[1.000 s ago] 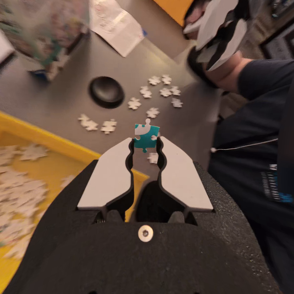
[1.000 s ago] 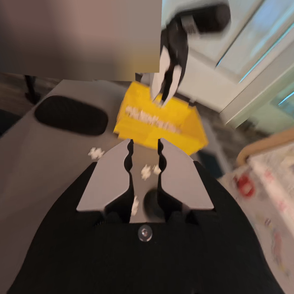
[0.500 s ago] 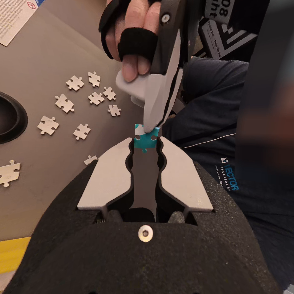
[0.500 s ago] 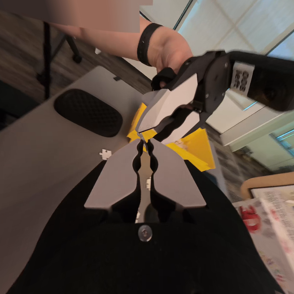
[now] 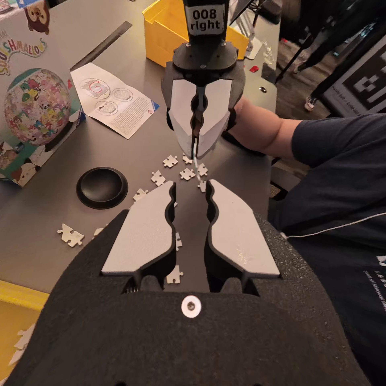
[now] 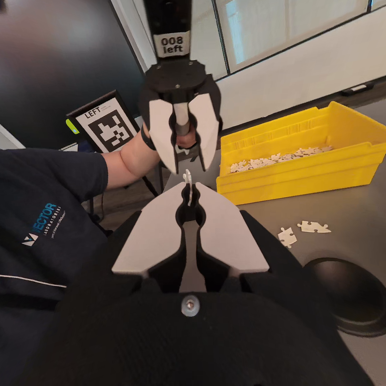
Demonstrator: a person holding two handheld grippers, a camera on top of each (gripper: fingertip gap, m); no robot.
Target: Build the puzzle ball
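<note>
My right gripper point(image 6: 190, 184) is shut on a teal-and-white puzzle piece point(image 6: 187, 177), held edge-on above the table. In the left wrist view the right gripper point(image 5: 195, 154) points toward me with the piece point(image 5: 196, 167) sticking out of its tips. My left gripper point(image 5: 191, 182) is open and empty, its tips just short of the piece; it faces the right gripper in the right wrist view point(image 6: 189, 170). Several loose white pieces point(image 5: 187, 173) lie on the grey table point(image 5: 52, 208) below. A black round stand point(image 5: 102, 187) sits to the left.
A puzzle ball box point(image 5: 31, 108) and a paper leaflet point(image 5: 112, 100) lie at the left. A yellow bin point(image 6: 292, 179) holds many pieces; another yellow bin point(image 5: 165, 39) stands behind. Two pieces point(image 6: 288, 237) lie near the stand point(image 6: 355, 292). The person's arm and torso are on the right. Left and right tips are no more than a few centimetres apart.
The teal piece has gone from my left gripper to my right one. The right gripper closed on it and the left opened and drew back a little.
</note>
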